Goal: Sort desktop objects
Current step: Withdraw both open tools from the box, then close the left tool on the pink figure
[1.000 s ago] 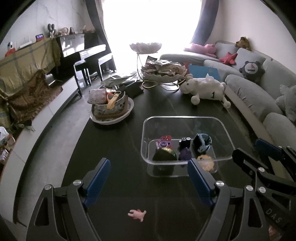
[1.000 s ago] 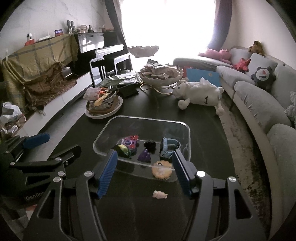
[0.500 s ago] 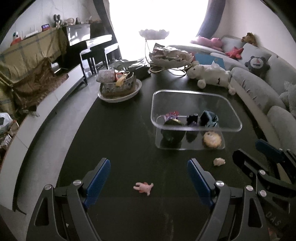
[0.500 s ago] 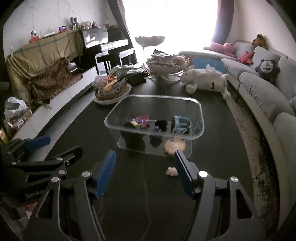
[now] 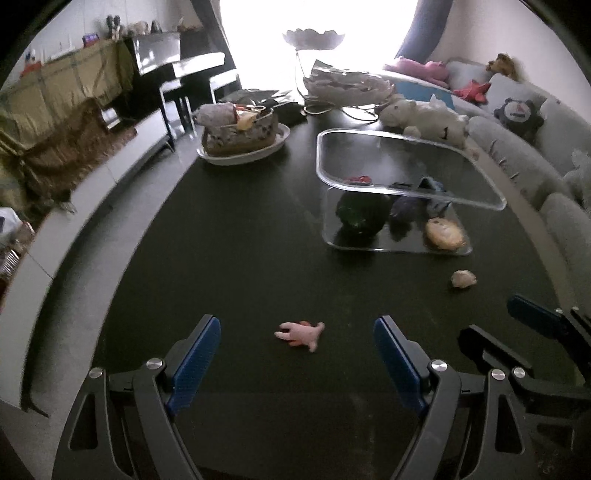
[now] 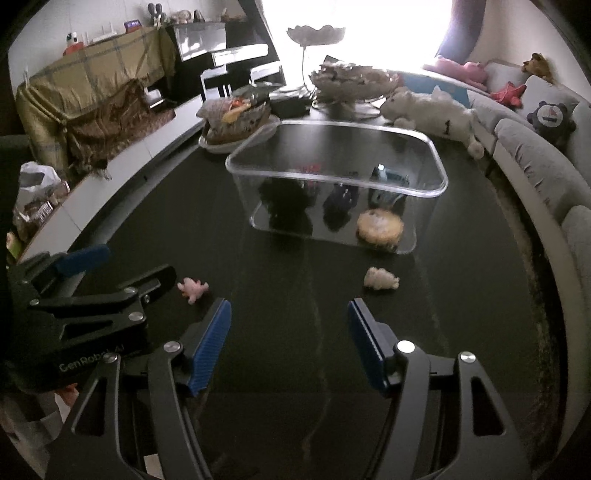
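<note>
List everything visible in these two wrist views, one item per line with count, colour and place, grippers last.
clear bin: 1, transparent, mid table, holding several small items
round biscuit-like toy: 1, tan, inside the bin at its near right corner
pink figure: 1, pink, on the table ahead of the left gripper
pale figure: 1, cream, on the table just in front of the bin
table: 1, black
white plate: 1, far left of the table, carrying a patterned basket
plush sheep: 1, white, far right table edge
tiered bowl stand: 1, white, far end
sofa: 1, grey, right side
left gripper: 1, black with blue pads, open
right gripper: 1, black with blue pads, open
</note>
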{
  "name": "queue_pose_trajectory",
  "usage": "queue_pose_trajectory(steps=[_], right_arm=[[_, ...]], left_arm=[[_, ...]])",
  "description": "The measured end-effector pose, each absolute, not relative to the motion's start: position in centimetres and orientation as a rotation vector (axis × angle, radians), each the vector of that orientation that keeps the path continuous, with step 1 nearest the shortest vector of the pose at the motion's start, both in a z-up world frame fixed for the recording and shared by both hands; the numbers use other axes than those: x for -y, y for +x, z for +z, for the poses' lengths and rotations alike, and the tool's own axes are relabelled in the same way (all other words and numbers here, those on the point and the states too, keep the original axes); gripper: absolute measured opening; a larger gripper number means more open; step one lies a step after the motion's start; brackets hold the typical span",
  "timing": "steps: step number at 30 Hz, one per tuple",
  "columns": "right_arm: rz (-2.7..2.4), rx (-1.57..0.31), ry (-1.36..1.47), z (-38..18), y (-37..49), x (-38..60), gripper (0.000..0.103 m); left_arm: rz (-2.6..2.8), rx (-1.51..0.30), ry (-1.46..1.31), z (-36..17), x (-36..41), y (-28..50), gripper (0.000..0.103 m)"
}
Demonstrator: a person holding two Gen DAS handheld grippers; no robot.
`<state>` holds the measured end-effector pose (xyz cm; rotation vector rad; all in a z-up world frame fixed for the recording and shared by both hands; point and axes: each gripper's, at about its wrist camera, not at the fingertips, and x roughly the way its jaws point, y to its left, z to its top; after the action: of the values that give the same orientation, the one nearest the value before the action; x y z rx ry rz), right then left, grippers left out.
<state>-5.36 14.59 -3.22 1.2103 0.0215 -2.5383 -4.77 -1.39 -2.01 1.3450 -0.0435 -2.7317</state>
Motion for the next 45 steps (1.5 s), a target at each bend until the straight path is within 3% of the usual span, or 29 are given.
queue_pose_trajectory(steps=[7,24,33,40,45], right_arm=[[-2.540,-0.032,1.232,-4.3,-5.7,-14.3,0.063],[-2.582,-0.083,1.302,-6.8,-7.6,-14.1,0.063],[-2.586,-0.126,1.333,-8.3,-8.4,-13.2,0.063],[-2.591,-0.153,1.342,-8.9,-8.7,-12.8,0.063],[-2.591,-0.163,1.352,-9.2,-8.8,-12.7,0.063]], left_arm=[[-2.716,-0.027,1.354,-3.2,2.1,-4.5,0.081],[-2.680,0.049,1.380,-6.2,1.1,-6.2,0.080],[-2.655,0.098,1.400,-7.7,1.0,-7.2,0.071],[-2.654,0.148,1.432,-8.5,0.5,-7.9,0.052],[-2.648,0.105,1.466,-9.2,0.8,-8.3,0.051]])
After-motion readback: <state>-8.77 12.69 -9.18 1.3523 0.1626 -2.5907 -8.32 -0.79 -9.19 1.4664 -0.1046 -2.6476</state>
